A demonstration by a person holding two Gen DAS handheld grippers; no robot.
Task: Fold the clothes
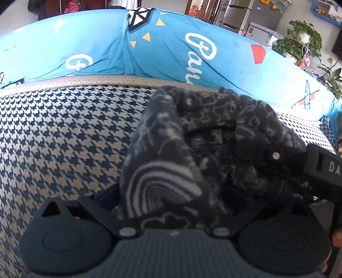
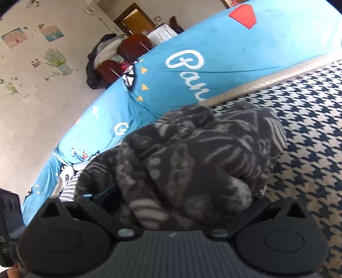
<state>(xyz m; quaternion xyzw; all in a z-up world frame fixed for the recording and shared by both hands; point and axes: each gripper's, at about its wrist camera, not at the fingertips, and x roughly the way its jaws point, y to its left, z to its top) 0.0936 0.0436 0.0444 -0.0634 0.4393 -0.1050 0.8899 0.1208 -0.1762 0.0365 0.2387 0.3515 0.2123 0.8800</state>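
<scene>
A dark fleece garment [image 1: 192,136] with pale grey doodle print is bunched up over a houndstooth cushion [image 1: 64,132]. In the left wrist view it rises out of my left gripper [image 1: 171,198], which is shut on it, and the cloth hides the fingertips. The black body of the right gripper [image 1: 322,166] pushes into the same bundle from the right. In the right wrist view the garment [image 2: 192,154] is heaped over my right gripper [image 2: 177,205], also shut on the cloth, with its fingers covered. A dark blue pad [image 2: 106,198] peeks out at the left.
A bright blue printed sheet [image 1: 171,53] covers the sofa back behind the cushion. A fridge [image 1: 245,15] and potted plants [image 1: 303,40] stand far right. In the right wrist view the floor [image 2: 32,107] and wooden chairs [image 2: 128,49] lie beyond the sofa.
</scene>
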